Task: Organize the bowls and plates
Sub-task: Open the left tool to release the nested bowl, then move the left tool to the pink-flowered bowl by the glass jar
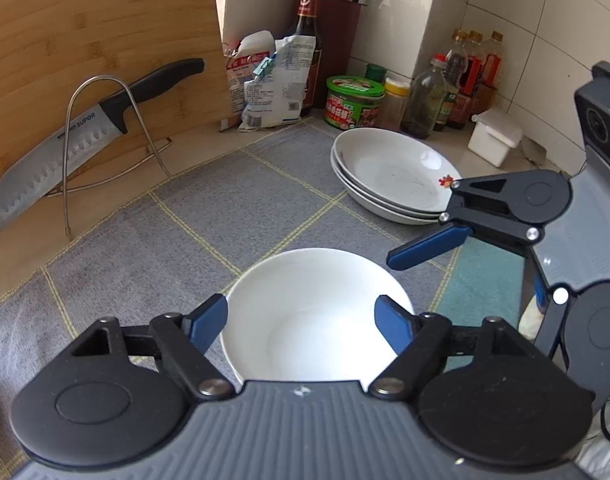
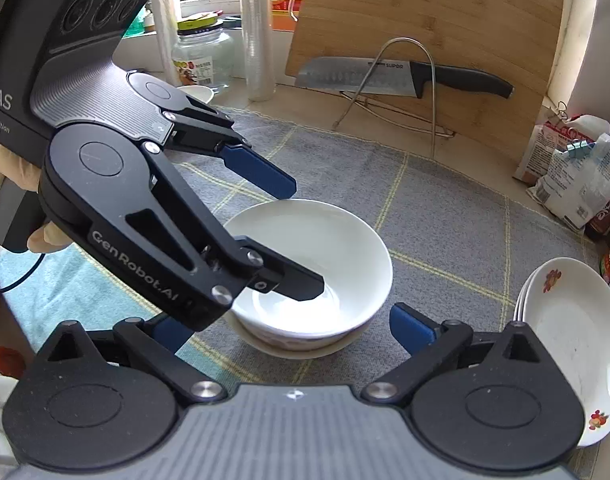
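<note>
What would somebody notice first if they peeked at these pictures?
Probably the round white ceramic bowl in the middle of the grey checked cloth, with the left claw straddling its rim, one finger dipped inside. Next, the big steel knife with a black handle resting in a wire rack against the upright bamboo cutting board behind it.

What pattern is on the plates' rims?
Small red-orange flower motifs on white plates, clearest in the right wrist view.
</note>
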